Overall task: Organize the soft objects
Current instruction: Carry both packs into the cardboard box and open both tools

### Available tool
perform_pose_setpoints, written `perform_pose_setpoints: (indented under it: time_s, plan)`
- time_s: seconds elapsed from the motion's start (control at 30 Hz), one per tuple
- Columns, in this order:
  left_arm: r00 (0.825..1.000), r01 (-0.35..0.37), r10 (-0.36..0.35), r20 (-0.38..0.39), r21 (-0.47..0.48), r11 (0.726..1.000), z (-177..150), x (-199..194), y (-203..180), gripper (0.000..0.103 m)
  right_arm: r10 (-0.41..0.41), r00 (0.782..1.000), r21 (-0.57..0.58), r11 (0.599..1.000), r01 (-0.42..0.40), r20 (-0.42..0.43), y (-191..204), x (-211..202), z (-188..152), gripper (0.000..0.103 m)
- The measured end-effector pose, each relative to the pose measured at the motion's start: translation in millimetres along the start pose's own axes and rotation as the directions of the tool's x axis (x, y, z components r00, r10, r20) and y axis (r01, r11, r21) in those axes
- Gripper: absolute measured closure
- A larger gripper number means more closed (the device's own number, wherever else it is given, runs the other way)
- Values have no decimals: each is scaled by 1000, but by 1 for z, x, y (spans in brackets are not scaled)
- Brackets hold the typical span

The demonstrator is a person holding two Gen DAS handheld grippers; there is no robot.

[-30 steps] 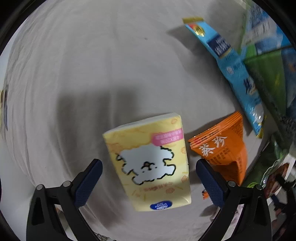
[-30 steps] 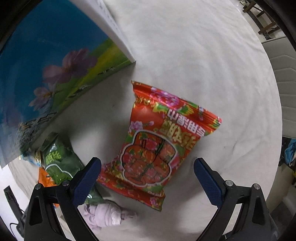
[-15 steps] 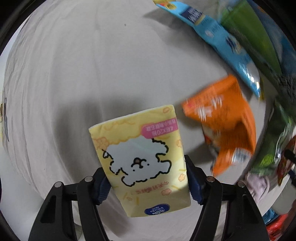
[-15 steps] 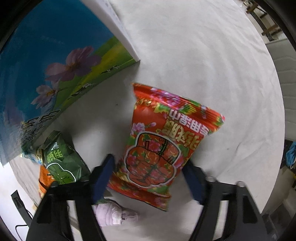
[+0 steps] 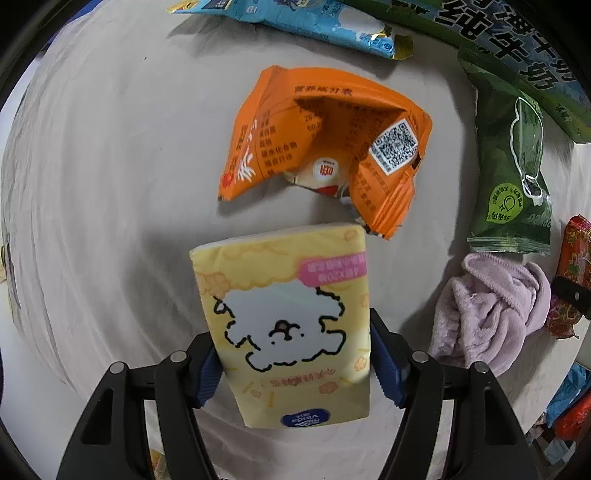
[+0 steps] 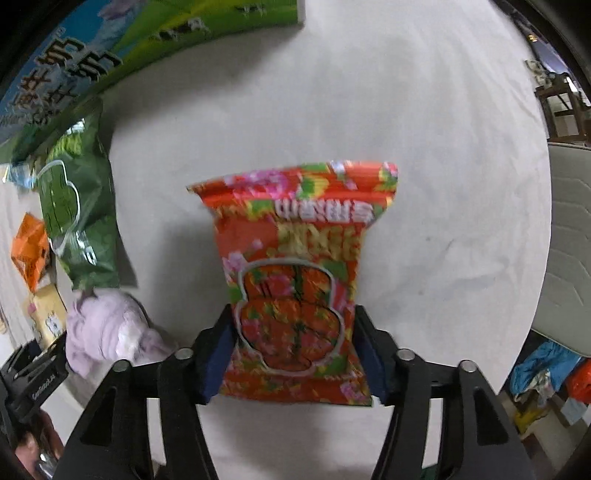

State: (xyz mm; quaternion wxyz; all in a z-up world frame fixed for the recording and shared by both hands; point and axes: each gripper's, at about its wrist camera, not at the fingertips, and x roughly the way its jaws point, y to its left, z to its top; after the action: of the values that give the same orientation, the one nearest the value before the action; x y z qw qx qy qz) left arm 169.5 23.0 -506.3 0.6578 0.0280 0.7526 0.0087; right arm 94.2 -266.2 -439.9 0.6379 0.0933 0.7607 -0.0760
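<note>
My left gripper [image 5: 295,363] is shut on a yellow tissue pack [image 5: 284,321] with a white cartoon dog, held above the white cloth. My right gripper [image 6: 293,354] is shut on a red flowery snack bag [image 6: 299,266], lifted off the cloth. A crumpled lilac cloth [image 5: 491,314] lies right of the tissue pack; it also shows in the right wrist view [image 6: 107,332], left of the red bag. The tissue pack appears small at the left edge there [image 6: 46,314].
An orange snack bag [image 5: 325,147] lies beyond the tissue pack. A green snack bag [image 5: 513,177] lies at right, also seen in the right wrist view [image 6: 77,206]. A blue packet [image 5: 306,18] and a blue-green milk carton box [image 6: 110,44] stand at the back.
Both grippers closed, the left on the tissue pack, the right on the red bag, and lifted them. The left view swung toward the orange bag and lilac cloth.
</note>
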Motion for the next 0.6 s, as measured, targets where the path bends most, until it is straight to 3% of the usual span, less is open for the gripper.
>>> perform_pose_setpoints:
  time_s: [0.13, 0.23, 0.3, 0.33, 0.6]
  plan:
    - [1000, 0, 0, 13, 7, 1000, -1, -3, -2, 41, -46, 998, -7, 999, 46, 42, 18, 2, 7, 38]
    - [999, -25, 24, 36, 23, 999, 2, -25, -9, 41, -46, 998, 0, 999, 46, 41, 25, -2, 5, 54]
    - [999, -21, 19, 51, 28, 999, -3, -32, -13, 41, -54, 998, -10, 998, 54, 31, 26, -2, 2, 55]
    - [998, -19, 18, 62, 30, 999, -27, -54, -15, 42, -46, 999, -10, 999, 47, 25, 26, -4, -1, 55]
    - [973, 34, -54, 224, 92, 995, -54, -148, -34, 42, 46, 995, -48, 998, -42, 85, 26, -70, -36, 56]
